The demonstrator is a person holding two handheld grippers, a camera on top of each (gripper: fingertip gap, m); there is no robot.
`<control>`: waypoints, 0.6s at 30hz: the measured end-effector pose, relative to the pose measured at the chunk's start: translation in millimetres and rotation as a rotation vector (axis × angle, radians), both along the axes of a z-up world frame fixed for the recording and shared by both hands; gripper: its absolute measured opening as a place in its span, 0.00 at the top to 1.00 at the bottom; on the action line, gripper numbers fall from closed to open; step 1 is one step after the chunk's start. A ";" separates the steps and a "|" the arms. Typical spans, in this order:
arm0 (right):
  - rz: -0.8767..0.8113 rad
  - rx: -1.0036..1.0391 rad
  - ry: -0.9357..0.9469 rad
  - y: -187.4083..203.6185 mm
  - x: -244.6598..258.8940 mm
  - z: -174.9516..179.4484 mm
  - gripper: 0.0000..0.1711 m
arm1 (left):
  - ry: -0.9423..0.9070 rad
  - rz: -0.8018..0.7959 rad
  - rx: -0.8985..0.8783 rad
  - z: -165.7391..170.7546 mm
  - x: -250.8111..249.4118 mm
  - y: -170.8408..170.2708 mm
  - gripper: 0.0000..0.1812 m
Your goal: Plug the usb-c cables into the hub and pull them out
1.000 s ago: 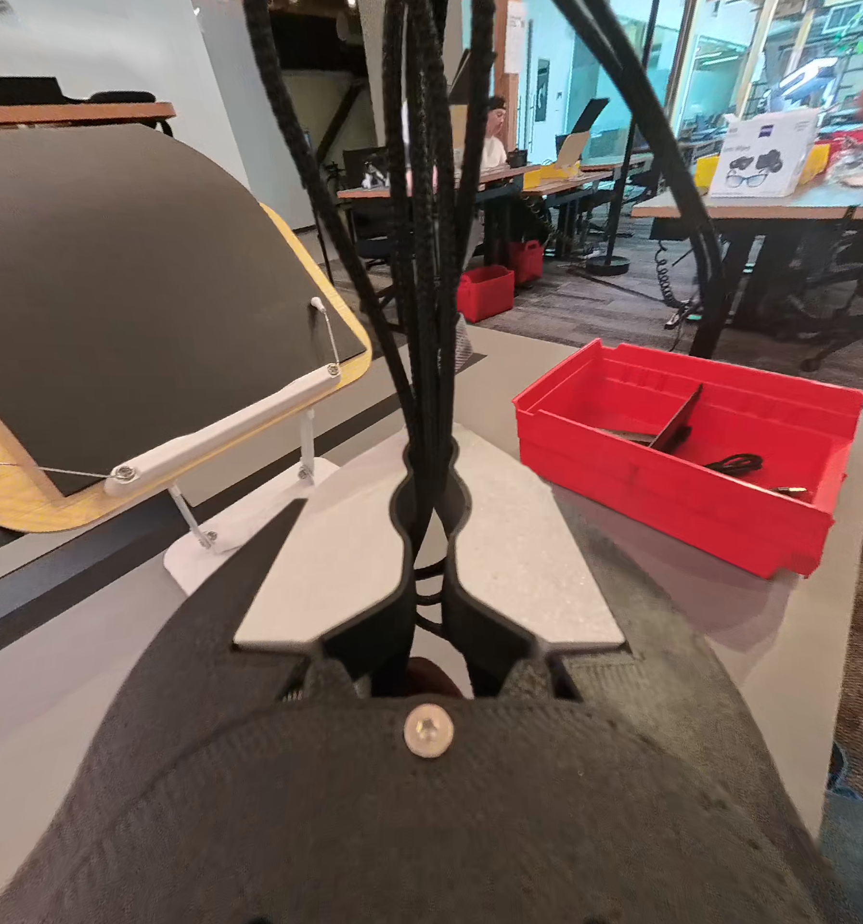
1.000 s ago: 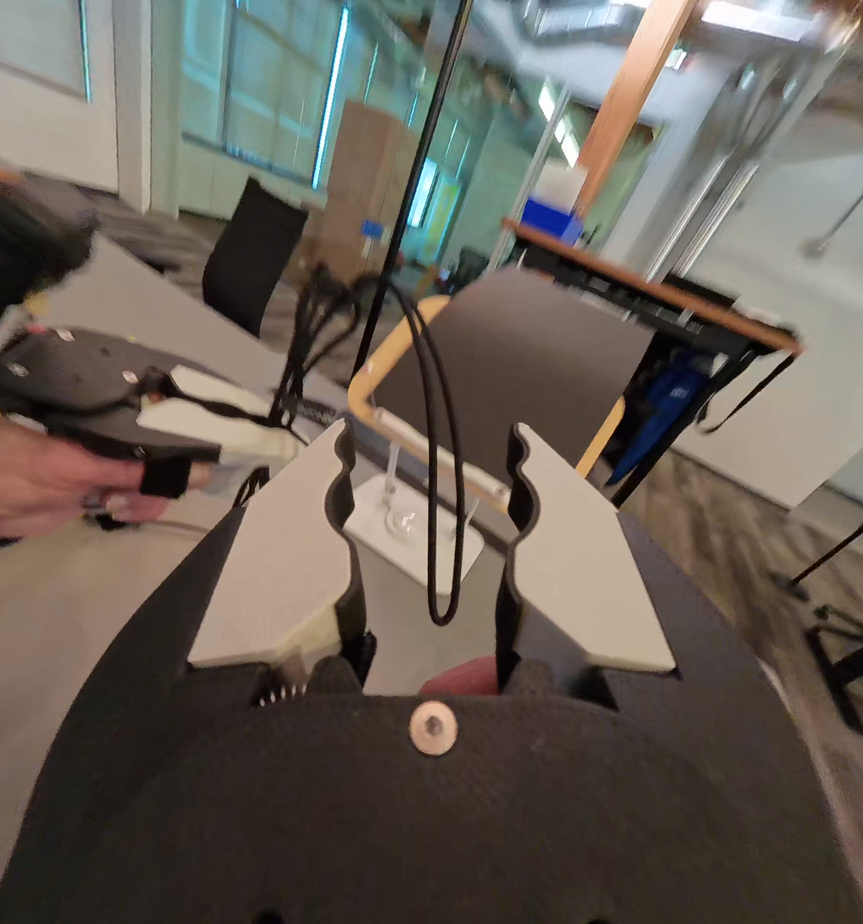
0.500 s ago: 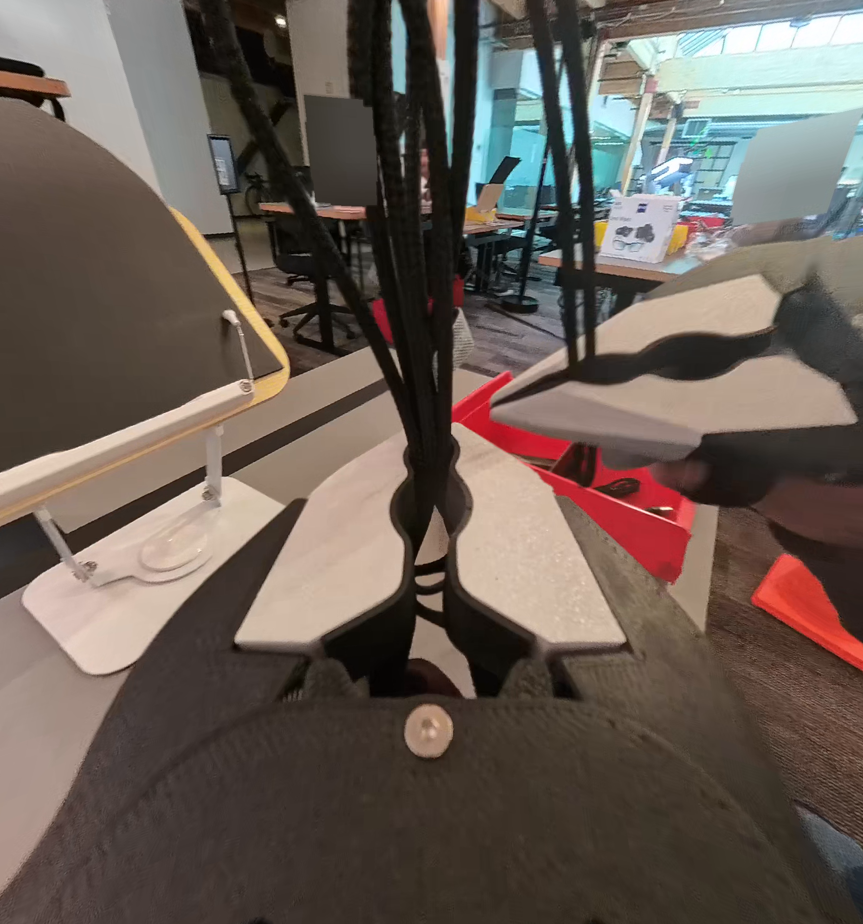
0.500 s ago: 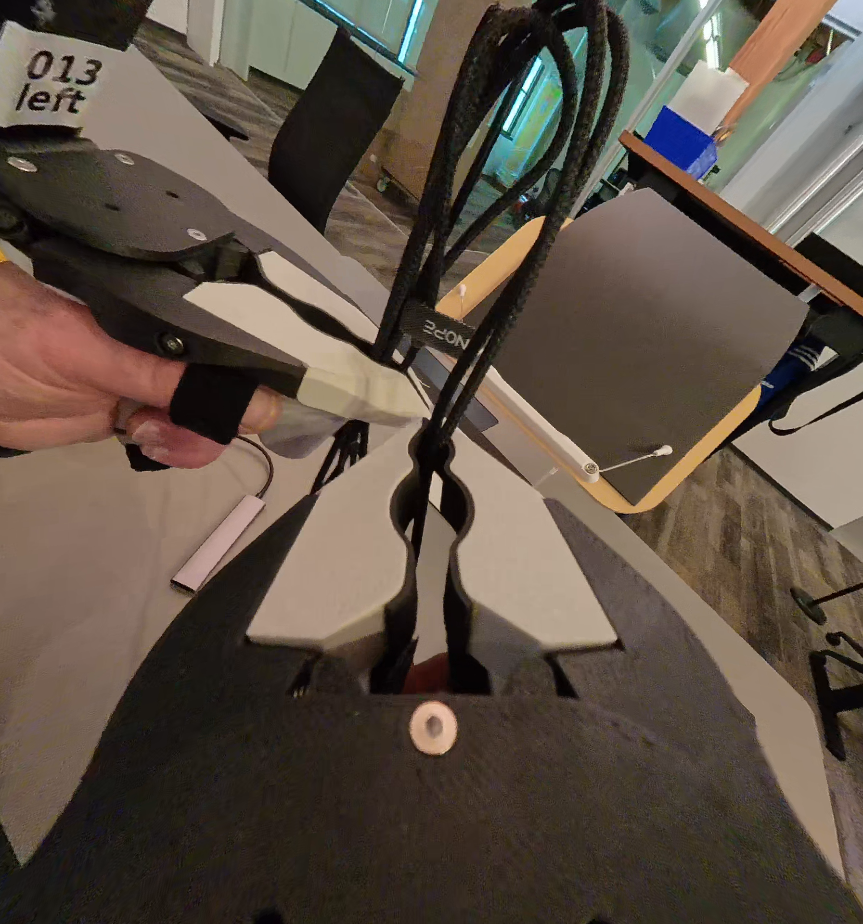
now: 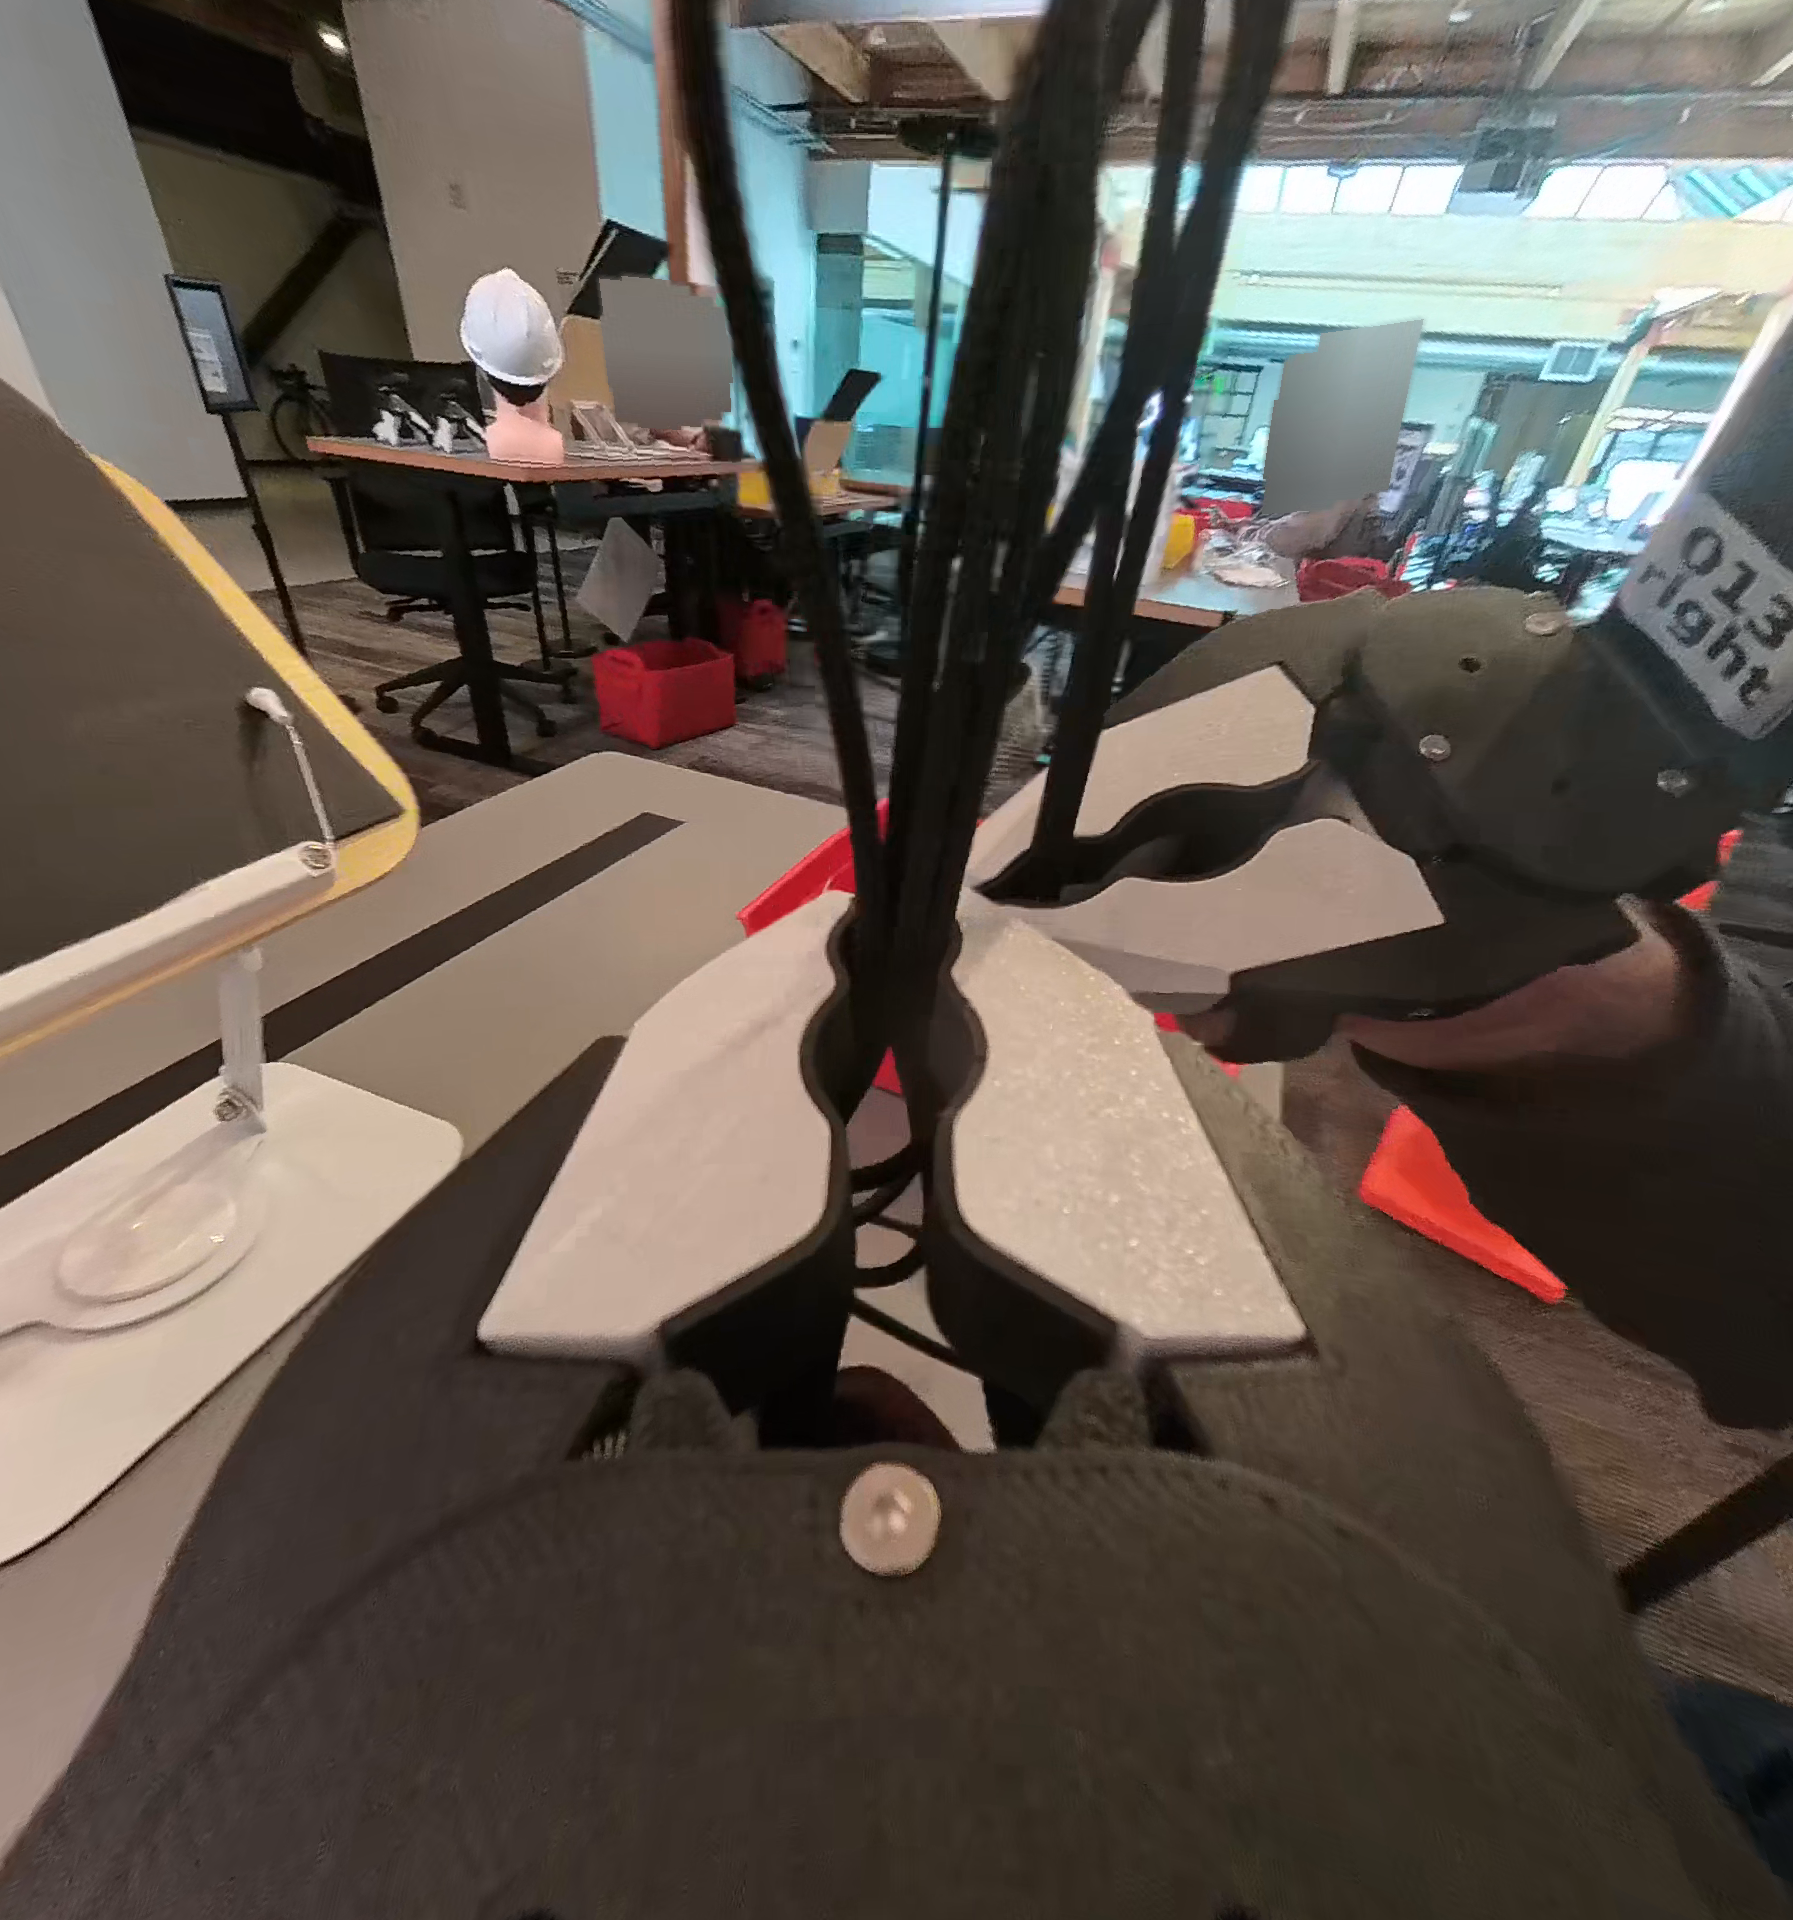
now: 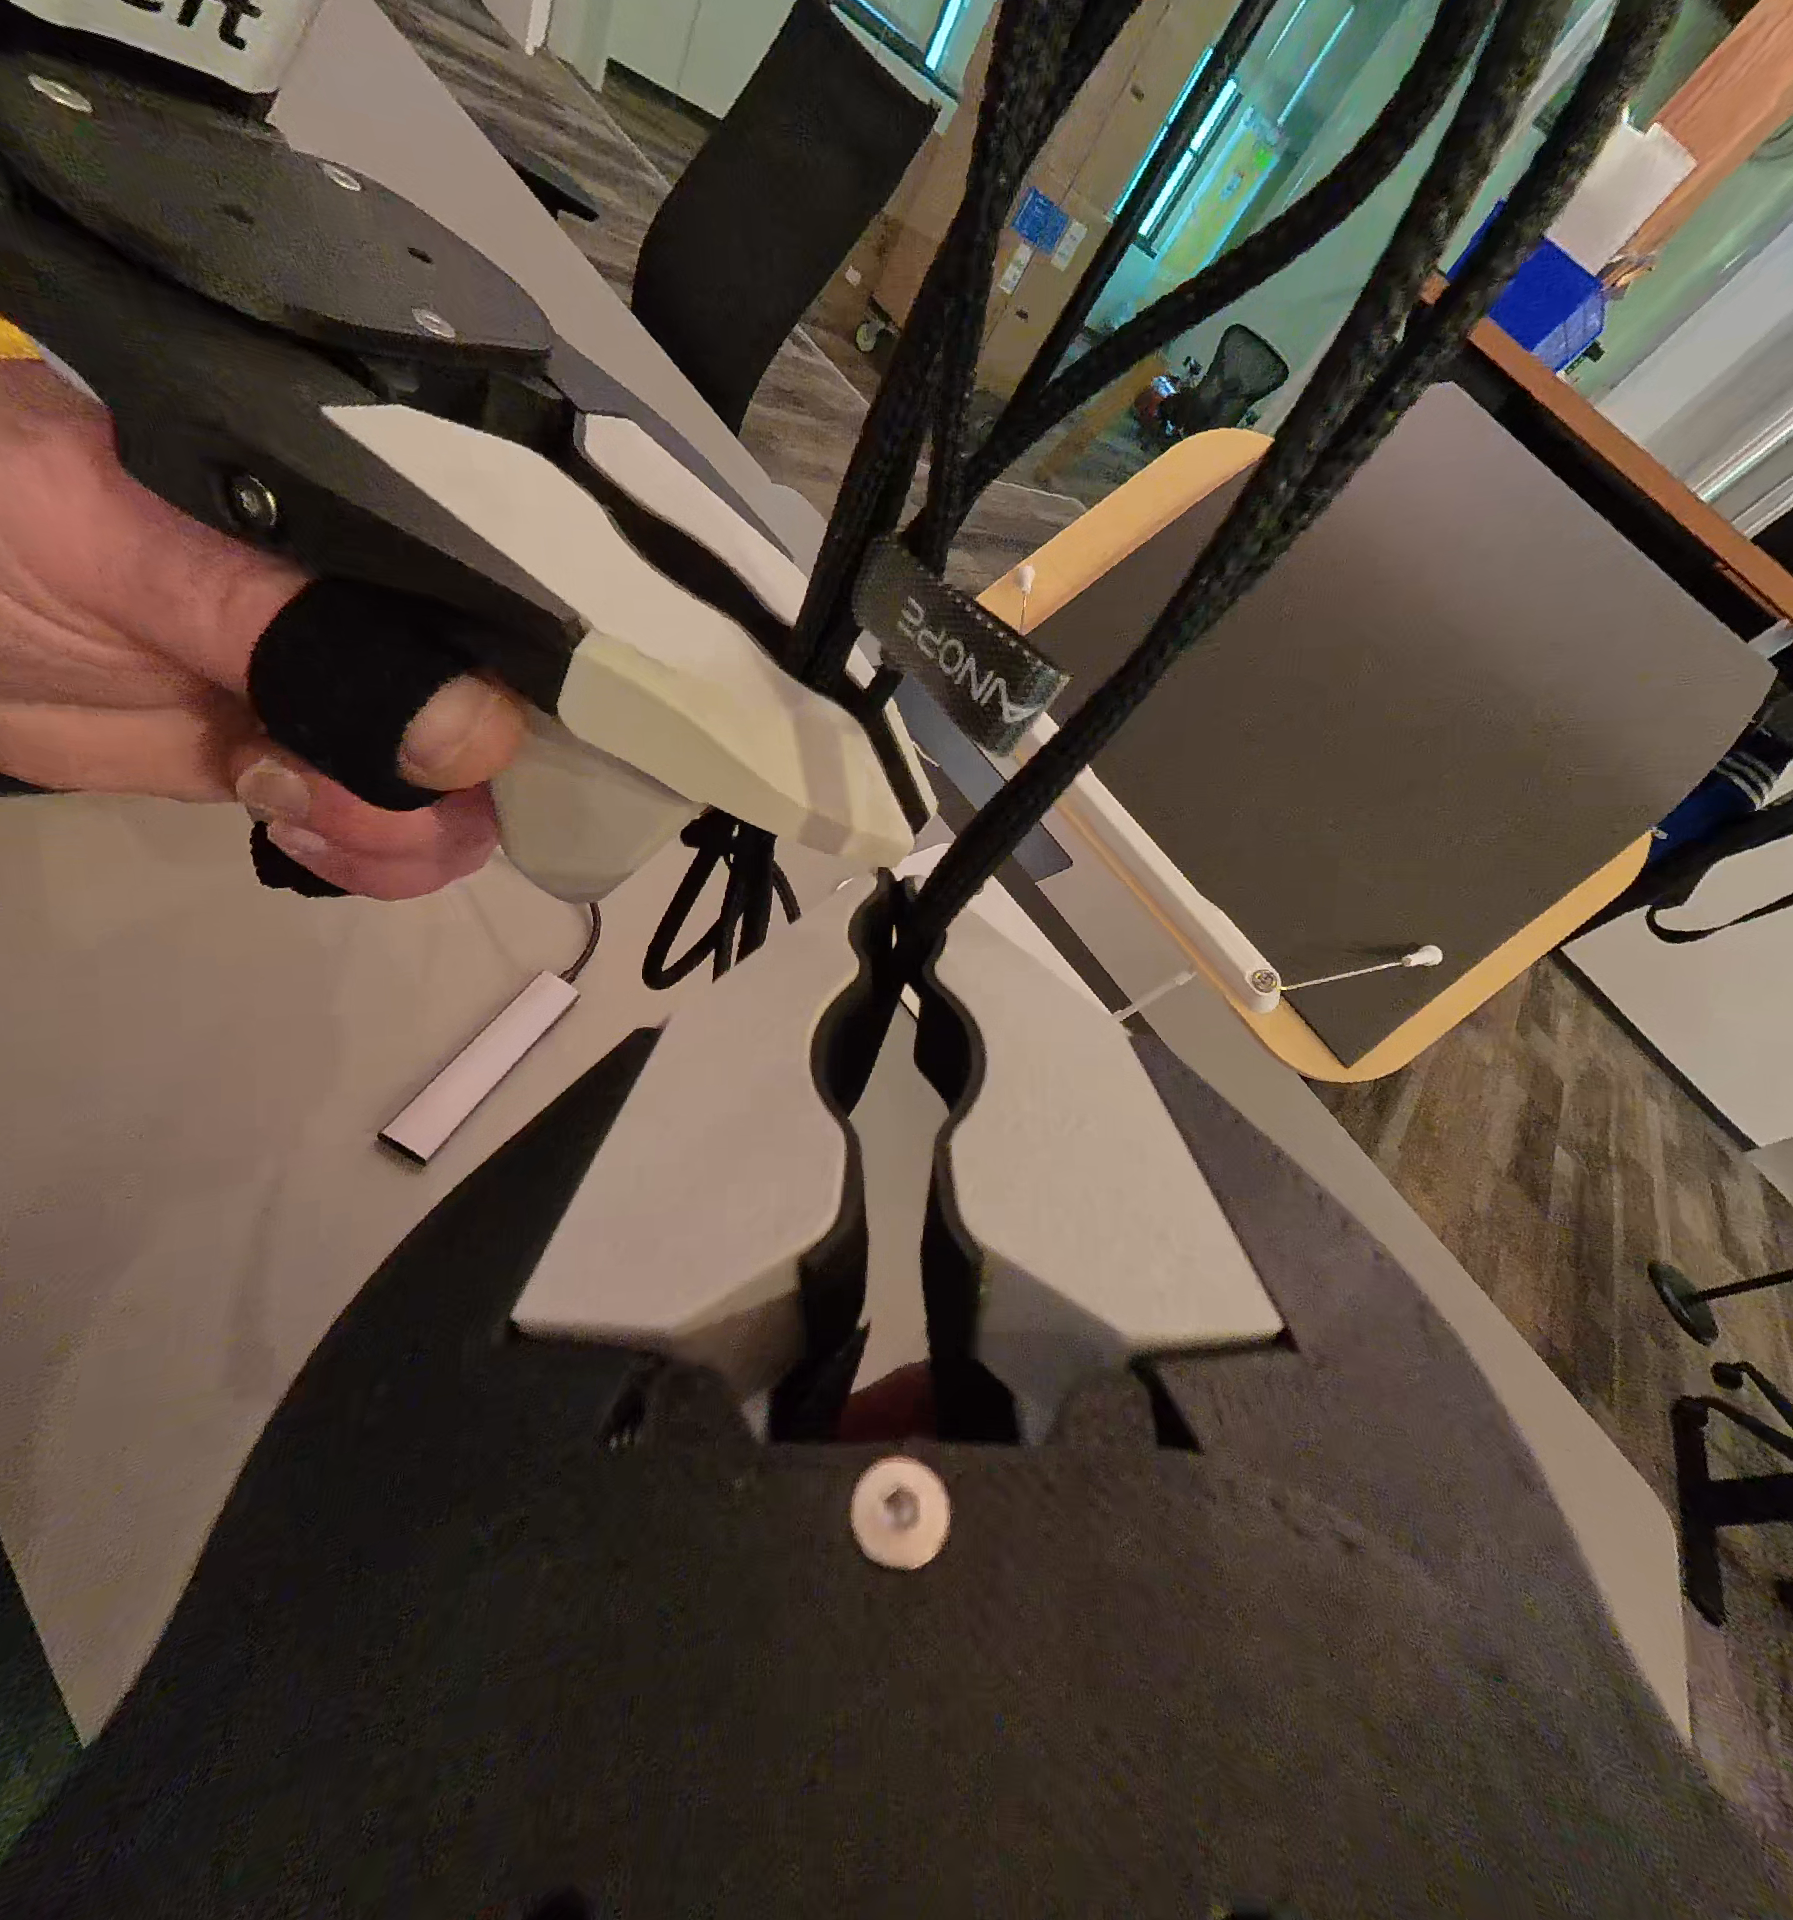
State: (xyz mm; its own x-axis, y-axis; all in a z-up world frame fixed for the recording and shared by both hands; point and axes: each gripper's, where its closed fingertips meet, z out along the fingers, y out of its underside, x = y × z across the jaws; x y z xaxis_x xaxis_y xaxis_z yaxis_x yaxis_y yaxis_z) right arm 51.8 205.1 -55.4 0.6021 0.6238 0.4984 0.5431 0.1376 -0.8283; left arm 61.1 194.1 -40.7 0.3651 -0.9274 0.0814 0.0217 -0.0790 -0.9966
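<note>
Left gripper (image 5: 897, 935) pinched nearly closed on a bundle of black cables (image 5: 959, 520) rising out of frame. Right gripper (image 6: 897, 914) likewise squeezed narrow on black cable strands from the same bundle, tips just beside the left gripper's, each held in a hand (image 6: 92, 644). Black strap (image 6: 959, 665) wrapped around the bundle above the tips. Small silver hub (image 6: 481, 1070) flat on the grey table (image 6: 144, 1039), under the left gripper, apart from the held cables. Dark board with yellow rim (image 5: 92, 675) on a white stand (image 5: 144, 1278) at left; red bin (image 5: 809, 883) behind the fingers. Open office with desks and chairs beyond.
</note>
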 end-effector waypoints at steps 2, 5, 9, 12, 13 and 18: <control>0.007 0.000 -0.004 -0.9 -1.2 -0.5 1.00 | -0.017 -0.024 -0.012 1.2 -0.4 -2.9 0.94; 0.026 -0.012 0.002 -2.8 -4.1 -2.9 1.00 | -0.059 -0.099 -0.029 6.2 1.7 -13.4 0.91; 0.036 -0.016 -0.015 -5.2 -8.0 -8.1 1.00 | -0.051 -0.106 0.001 7.9 4.5 -18.2 0.88; 0.048 -0.008 -0.019 -6.9 -10.2 -8.7 1.00 | -0.041 -0.086 0.038 9.9 6.4 -20.2 0.86; 0.062 -0.005 -0.021 -8.6 -11.7 -8.1 1.00 | -0.039 -0.091 0.047 10.5 7.7 -22.1 0.85; 0.132 -0.011 -0.061 -16.8 -19.1 -11.4 1.00 | -0.038 -0.164 0.090 11.8 14.2 -34.1 0.80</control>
State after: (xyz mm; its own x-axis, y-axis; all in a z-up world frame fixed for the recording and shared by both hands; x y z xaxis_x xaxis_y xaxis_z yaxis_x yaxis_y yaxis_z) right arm 32.7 188.4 -66.8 0.4833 0.7013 0.5241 0.5700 0.2023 -0.7963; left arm 75.2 160.0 -28.9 0.2069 -0.9784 0.0065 0.0536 0.0047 -0.9986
